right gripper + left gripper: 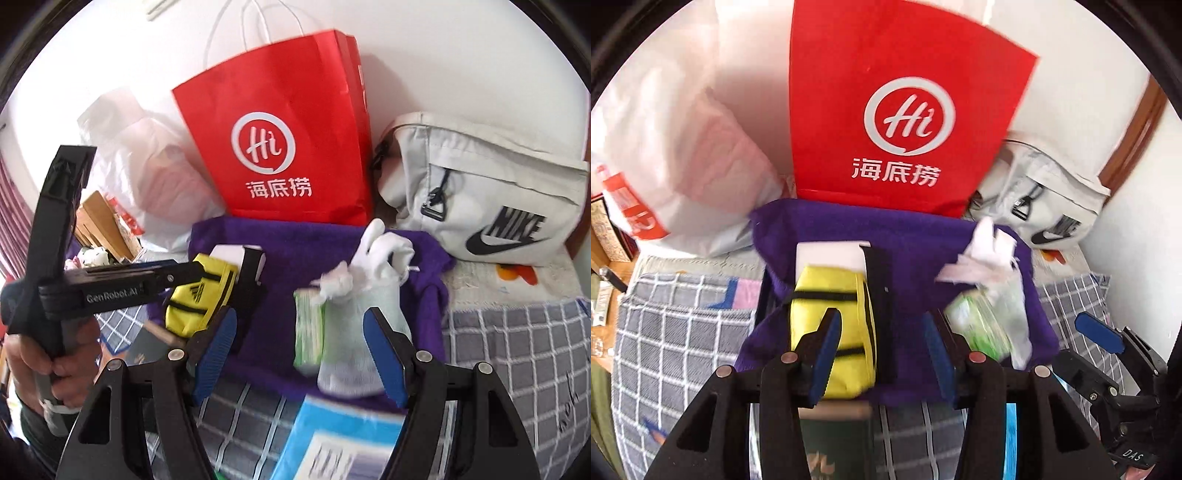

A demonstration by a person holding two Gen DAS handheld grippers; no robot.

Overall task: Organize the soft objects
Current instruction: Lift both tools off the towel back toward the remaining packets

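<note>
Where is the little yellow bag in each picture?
Left wrist view: the yellow bag lies low and left of centre on the purple towel, partly behind the left gripper.
Right wrist view: it sits left of centre, beside the left gripper's tip.
Shared landmark: the red paper bag stands behind the towel.

A purple towel lies over grey, white-checked bedding, with a yellow, black-trimmed pouch at left, white gloves at right, and a red, white-lettered paper bag and pale grey, black-logoed bag beyond.
</note>
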